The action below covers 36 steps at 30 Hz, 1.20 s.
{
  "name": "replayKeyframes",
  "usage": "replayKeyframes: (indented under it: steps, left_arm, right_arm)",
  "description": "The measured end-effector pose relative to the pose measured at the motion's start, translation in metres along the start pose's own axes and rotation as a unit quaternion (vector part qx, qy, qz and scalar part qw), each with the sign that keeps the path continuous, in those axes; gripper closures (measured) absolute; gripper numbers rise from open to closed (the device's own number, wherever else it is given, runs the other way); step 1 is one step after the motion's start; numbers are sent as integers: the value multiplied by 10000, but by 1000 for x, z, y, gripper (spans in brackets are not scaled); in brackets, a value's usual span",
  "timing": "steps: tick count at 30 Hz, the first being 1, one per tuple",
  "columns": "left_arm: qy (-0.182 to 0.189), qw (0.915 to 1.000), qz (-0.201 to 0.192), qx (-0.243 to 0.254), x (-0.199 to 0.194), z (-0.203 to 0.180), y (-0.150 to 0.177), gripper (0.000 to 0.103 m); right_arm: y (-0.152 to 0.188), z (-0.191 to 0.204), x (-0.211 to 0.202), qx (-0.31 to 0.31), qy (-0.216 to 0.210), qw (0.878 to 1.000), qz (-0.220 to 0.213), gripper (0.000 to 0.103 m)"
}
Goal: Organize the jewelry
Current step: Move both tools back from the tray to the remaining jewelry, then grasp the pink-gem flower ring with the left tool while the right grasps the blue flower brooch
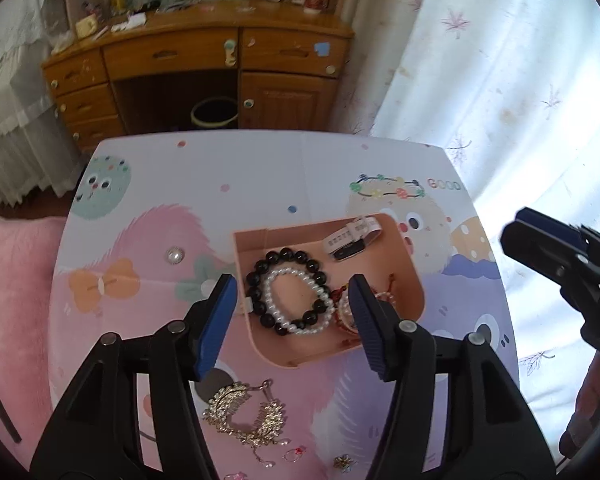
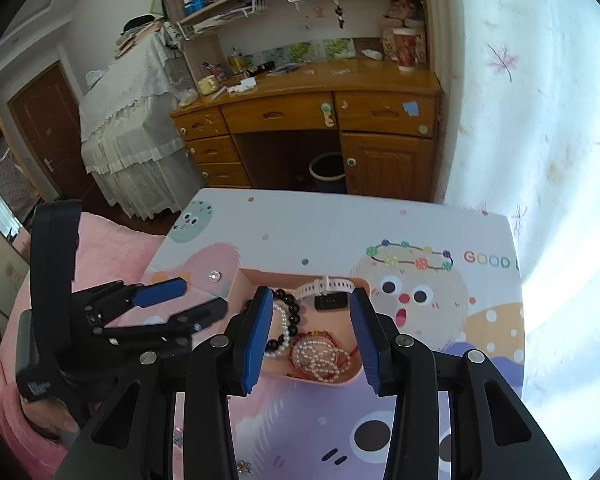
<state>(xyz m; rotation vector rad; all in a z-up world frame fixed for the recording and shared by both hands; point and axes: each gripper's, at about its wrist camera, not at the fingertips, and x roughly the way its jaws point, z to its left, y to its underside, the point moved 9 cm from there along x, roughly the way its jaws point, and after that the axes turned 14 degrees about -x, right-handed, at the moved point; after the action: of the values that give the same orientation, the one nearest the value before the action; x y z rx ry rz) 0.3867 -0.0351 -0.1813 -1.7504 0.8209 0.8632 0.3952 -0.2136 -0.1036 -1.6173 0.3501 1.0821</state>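
A pink tray [image 1: 412,276] [image 2: 252,276] sits on the cartoon-print table [image 1: 260,168]. It holds a black bead bracelet [image 1: 288,257], a white pearl bracelet [image 1: 324,292], a white watch [image 1: 352,236] [image 2: 328,284] and a tangle of pearl and red strands [image 2: 320,356]. My left gripper [image 1: 292,320] is open and empty, above the tray's near side. My right gripper [image 2: 308,336] is open and empty, over the tray. A gold leaf hair comb [image 1: 244,412], a pearl brooch [image 1: 175,256] and small trinkets [image 1: 342,462] lie loose on the table.
A wooden desk [image 2: 308,112] with a bin [image 2: 328,170] under it stands behind the table. A white curtain [image 2: 540,120] hangs at the right. A pink blanket [image 1: 12,300] lies at the left. The right gripper also shows in the left wrist view [image 1: 560,256].
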Motion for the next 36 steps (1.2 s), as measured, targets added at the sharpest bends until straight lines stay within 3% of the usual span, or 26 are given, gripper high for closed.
replayKeyframes:
  steps: [5, 7, 15, 22, 26, 29, 36]
  left_arm:
    - [-337, 9993, 62, -124, 1, 31, 6, 47]
    - [-443, 9987, 88, -234, -3, 44, 13, 47]
    - [-401, 9970, 478, -461, -23, 75, 62, 43]
    - [-511, 9926, 1056, -321, -30, 95, 123, 43]
    - [-308, 9892, 1429, -65, -30, 93, 153, 42]
    - [-177, 9854, 1669, 282, -28, 89, 172, 42]
    - [-87, 9809, 1734, 880, -22, 94, 194, 42]
  right_arm:
    - [31, -14, 11, 266, 50, 9992, 290, 57]
    - [47, -14, 12, 305, 55, 9989, 357, 44]
    - [112, 12, 9, 36, 312, 9968, 738, 24]
    - [154, 58, 6, 88, 68, 9950, 995, 24]
    - [173, 94, 6, -245, -67, 9939, 1074, 24]
    - [185, 121, 5, -803, -4, 9940, 746, 24]
    - [221, 174, 19, -1489, 34, 9883, 340, 24]
